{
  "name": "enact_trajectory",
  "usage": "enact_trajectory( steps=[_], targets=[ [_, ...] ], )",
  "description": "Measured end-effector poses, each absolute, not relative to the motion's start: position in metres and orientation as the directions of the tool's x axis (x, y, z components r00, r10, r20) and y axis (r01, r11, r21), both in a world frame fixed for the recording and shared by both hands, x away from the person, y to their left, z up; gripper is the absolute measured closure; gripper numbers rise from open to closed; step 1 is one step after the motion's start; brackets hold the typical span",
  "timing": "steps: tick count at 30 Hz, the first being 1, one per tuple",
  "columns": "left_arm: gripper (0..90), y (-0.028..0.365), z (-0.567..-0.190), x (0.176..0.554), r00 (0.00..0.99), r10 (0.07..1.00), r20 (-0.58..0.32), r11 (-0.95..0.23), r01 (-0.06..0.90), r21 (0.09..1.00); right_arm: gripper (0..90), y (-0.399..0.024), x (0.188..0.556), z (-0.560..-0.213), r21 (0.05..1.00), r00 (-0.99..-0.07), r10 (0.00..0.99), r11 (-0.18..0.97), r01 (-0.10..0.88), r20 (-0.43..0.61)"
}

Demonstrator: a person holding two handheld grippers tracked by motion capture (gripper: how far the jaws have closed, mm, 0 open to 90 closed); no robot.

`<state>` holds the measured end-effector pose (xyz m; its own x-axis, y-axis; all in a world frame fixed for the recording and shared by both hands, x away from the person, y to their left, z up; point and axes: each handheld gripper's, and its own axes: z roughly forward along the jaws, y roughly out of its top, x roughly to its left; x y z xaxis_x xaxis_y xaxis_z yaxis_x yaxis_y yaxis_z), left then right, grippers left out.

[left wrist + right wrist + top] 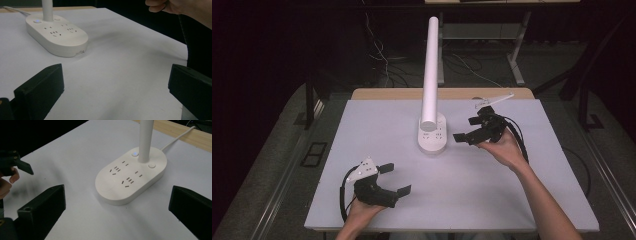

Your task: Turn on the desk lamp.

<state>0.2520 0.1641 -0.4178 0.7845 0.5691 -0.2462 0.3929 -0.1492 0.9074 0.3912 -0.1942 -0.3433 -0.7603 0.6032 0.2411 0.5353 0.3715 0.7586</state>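
A white lamp base with built-in power sockets (432,135) (57,35) (131,176) sits near the middle of the white table (512,190), and a tall white pole (430,70) rises from it. My left gripper (394,179) hovers open at the near left, jaws wide with nothing between them. To the right of the base my right gripper (467,129) is also open, pointing toward the sockets. A small lit button (135,154) and a plain round button (151,166) sit by the pole's foot.
A white cable (175,140) runs from the base toward the wooden back edge (442,93). A small pale object (494,100) lies at the back right. Dark floor, cables and desk legs (517,60) lie beyond the table.
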Motion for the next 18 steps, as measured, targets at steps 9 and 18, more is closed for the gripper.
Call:
enact_trajectory(
  steps=[9,18],
  targets=[
    [0.0,0.165,-0.418,0.252,0.782,0.572,-0.247,-0.142,0.391,0.909,0.7,-0.185,0.412,-0.348,0.752,-0.752,0.605,0.362,0.551,0.259],
    [0.0,0.166,-0.418,0.253,0.783,0.574,-0.238,-0.155,0.389,0.908,0.8,-0.177,0.432,-0.358,0.739,-0.743,0.609,0.359,0.57,0.277]
  ],
)
